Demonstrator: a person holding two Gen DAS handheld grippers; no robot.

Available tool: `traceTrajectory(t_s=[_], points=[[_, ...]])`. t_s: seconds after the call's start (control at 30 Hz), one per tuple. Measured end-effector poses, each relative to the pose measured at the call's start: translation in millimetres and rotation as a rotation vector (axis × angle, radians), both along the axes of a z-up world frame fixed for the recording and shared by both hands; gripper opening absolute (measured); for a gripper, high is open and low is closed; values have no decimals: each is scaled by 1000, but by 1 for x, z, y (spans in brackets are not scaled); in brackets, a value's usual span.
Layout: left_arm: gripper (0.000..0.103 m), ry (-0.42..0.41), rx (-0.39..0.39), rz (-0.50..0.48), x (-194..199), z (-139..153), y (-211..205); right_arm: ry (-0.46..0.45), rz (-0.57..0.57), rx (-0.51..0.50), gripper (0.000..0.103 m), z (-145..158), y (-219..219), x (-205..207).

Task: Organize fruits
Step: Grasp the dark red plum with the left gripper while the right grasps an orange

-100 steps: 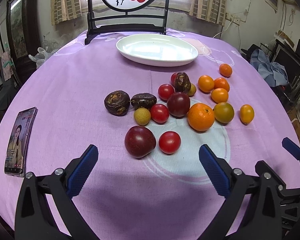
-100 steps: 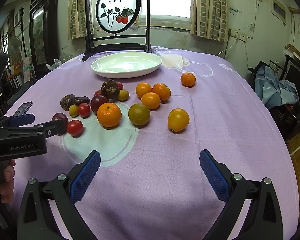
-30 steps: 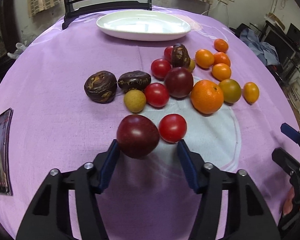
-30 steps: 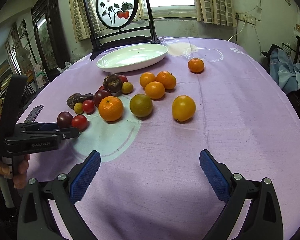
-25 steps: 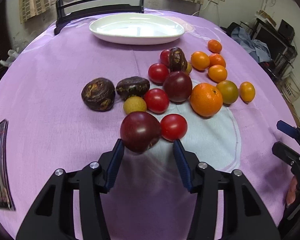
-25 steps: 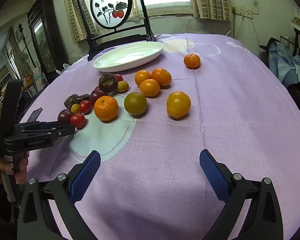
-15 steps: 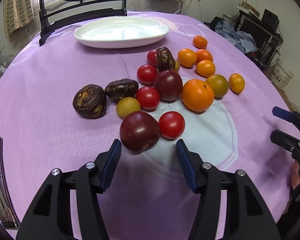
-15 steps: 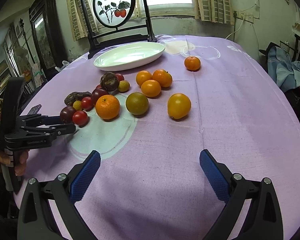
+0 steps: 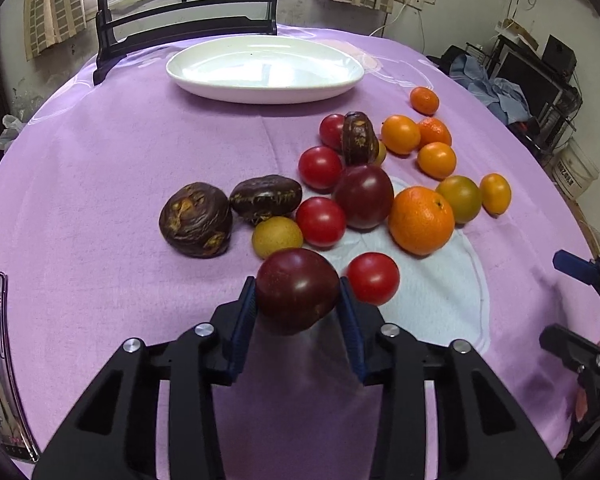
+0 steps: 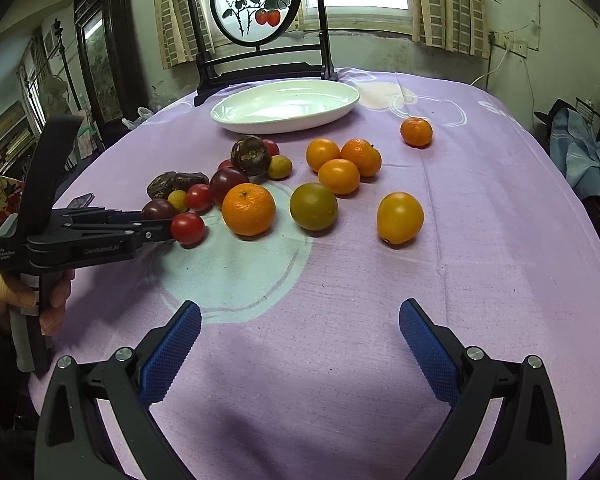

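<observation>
Plum (image 9: pixel 298 288) between left gripper (image 9: pixel 299 312) jaws, closing, blue pads on both its sides.
Sits at near edge of fruit cluster on purple worktop (image 9: pixel 100 152), red tomato (image 9: pixel 373 278) just beside. Right gripper (image 10: pixel 300 342) jaws spread wide, nothing between. White plate (image 9: pixel 266 92) well apart, behind.

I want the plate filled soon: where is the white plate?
In both wrist views the white plate sits at the table's far side, before the round painted screen, beyond the fruit.
</observation>
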State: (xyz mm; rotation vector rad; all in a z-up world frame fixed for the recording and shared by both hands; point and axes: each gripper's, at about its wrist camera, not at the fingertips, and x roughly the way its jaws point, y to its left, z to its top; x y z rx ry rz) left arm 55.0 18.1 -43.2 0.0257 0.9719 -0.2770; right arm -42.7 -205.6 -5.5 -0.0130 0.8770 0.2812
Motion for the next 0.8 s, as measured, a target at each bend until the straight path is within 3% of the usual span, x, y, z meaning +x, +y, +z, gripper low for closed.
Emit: traceTrajectory(t_s=[0.07,0.37,0.53,0.7,0.8], points=[[38,-10,16,2,0,0,-3,0,-10,-5,100,0,-3,0],[38,-27,-107,-20,-34,20,9,55,-112,-138,100,-18,-31,37],[38,-28,-132,-51,-46,21,5,126,-106,-90,99,-31,-42,79],[38,-10,-136,-47,-49,16,6,124,-114,-110,82,-34,-37,104],[38,-16,-132,-41,-49,18,9,118,-112,-89,56,-32,-36,112]])
